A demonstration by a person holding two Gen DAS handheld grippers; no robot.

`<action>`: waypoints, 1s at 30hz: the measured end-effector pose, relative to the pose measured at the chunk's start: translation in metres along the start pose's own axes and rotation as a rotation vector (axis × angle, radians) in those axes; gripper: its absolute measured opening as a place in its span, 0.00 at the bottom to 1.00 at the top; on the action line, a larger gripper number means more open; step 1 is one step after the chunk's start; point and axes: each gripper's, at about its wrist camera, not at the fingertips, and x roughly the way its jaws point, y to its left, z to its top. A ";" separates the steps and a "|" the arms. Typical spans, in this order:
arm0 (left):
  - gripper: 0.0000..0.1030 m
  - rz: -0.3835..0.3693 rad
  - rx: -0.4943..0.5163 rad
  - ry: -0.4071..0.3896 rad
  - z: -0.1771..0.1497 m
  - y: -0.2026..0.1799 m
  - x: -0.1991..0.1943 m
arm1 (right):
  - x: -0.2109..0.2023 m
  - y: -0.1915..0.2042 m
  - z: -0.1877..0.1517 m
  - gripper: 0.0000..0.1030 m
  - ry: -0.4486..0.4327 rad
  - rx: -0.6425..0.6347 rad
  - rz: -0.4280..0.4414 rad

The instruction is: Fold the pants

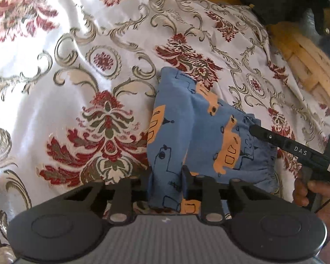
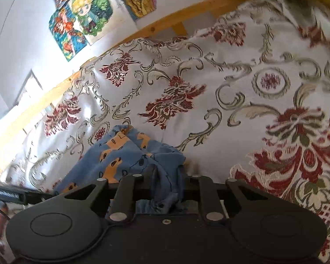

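Small blue pants (image 1: 200, 127) with orange vehicle prints lie bunched on a floral bedspread. My left gripper (image 1: 167, 176) is shut on a leg end of the pants, the cloth pinched between its jaws. In the left wrist view the right gripper (image 1: 256, 129) reaches in from the right and holds the gathered waistband. In the right wrist view the pants (image 2: 121, 154) hang forward from my right gripper (image 2: 167, 173), which is shut on a bunched fold of blue cloth. The left gripper (image 2: 15, 194) shows at the left edge there.
The white bedspread (image 1: 77, 66) with red and gold flowers covers the bed. A wooden bed frame (image 2: 165, 22) runs along the far side, with colourful pictures (image 2: 81, 13) on the wall behind. A dark object (image 1: 286, 0) sits at the top right. A hand (image 1: 314, 193) grips the right tool.
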 end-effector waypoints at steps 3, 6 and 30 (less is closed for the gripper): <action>0.22 0.023 -0.003 -0.009 0.000 -0.008 -0.006 | -0.006 0.014 -0.001 0.14 -0.020 -0.081 -0.041; 0.22 0.036 -0.030 -0.005 -0.001 -0.013 -0.011 | -0.013 0.027 0.000 0.13 -0.041 -0.149 -0.075; 0.21 -0.047 0.058 -0.100 0.019 -0.056 -0.033 | -0.060 0.053 0.024 0.11 -0.154 -0.407 -0.233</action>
